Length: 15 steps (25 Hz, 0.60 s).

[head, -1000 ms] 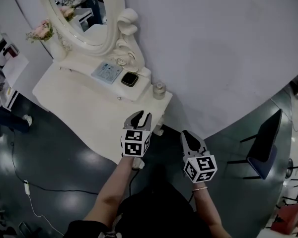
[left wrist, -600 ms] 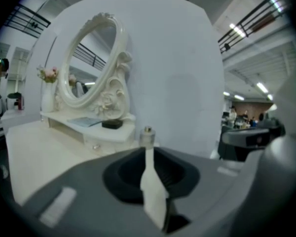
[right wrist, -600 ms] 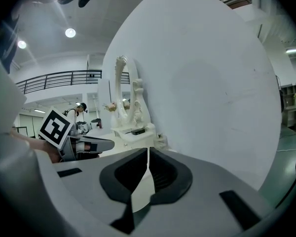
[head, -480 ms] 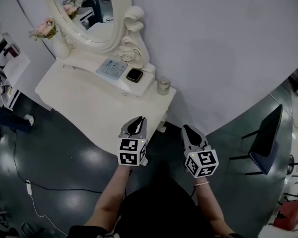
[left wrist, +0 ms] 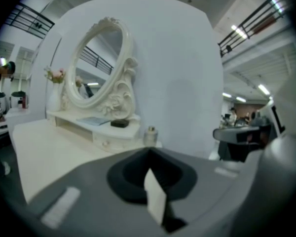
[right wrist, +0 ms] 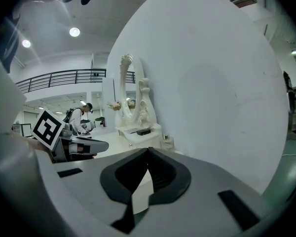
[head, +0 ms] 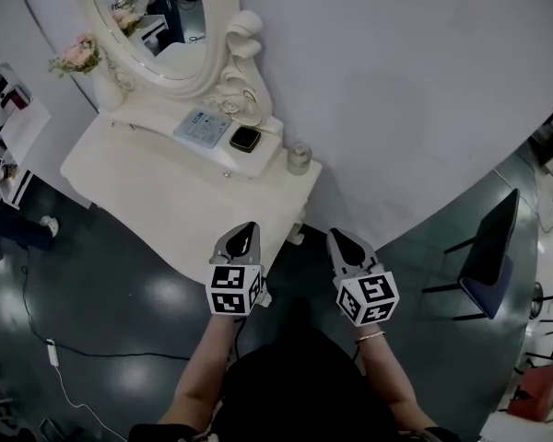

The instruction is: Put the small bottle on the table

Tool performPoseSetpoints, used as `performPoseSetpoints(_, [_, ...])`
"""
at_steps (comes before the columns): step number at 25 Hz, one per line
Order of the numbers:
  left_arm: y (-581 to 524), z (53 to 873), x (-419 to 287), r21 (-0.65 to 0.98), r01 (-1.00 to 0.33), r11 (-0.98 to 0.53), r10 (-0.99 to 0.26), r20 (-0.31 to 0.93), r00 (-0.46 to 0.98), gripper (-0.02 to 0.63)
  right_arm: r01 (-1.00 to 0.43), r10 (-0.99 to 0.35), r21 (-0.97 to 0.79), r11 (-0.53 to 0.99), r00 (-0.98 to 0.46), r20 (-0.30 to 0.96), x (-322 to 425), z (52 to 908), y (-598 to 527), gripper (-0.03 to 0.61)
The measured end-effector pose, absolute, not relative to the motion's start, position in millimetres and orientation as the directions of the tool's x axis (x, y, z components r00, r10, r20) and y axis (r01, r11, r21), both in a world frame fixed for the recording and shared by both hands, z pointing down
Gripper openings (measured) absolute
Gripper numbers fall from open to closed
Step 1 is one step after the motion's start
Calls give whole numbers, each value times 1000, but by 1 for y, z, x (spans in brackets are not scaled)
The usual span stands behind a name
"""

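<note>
The small bottle (head: pixel 298 157), clear with a pale cap, stands upright on the right back corner of the white dressing table (head: pixel 157 191). It also shows in the left gripper view as the bottle (left wrist: pixel 150 135) and in the right gripper view as the bottle (right wrist: pixel 166 141). My left gripper (head: pixel 244 233) hovers over the dark floor just off the table's front edge, well short of the bottle. Its jaws have just been closing and now meet with nothing between them (left wrist: pixel 149 151). My right gripper (head: pixel 339 239) hangs beside it, jaws together and empty (right wrist: pixel 148 149).
An oval mirror (head: pixel 152 21) rises at the table's back, with a flower vase (head: pixel 78 58) at its left. A blue booklet (head: pixel 201 125) and a black box (head: pixel 245 139) lie on the raised shelf. A dark chair (head: pixel 493 247) stands at right; a cable (head: pixel 51 348) trails on the floor.
The left gripper's jaws went from open to shut with nothing in them, and it drew back from the table edge. The right gripper shifted only slightly.
</note>
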State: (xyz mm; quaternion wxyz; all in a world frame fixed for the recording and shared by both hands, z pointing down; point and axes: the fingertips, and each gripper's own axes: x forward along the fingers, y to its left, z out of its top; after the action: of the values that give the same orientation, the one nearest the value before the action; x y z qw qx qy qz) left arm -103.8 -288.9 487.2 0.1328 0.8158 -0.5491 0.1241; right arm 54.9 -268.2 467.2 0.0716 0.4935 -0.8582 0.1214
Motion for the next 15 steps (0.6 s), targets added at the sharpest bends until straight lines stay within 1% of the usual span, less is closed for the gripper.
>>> performPoseSetpoints(15, [-287, 480, -102, 74, -927, -368, -866, 335, 371, 7, -860, -826, -124, 496, -511, 239, 53, 463, -268, 5])
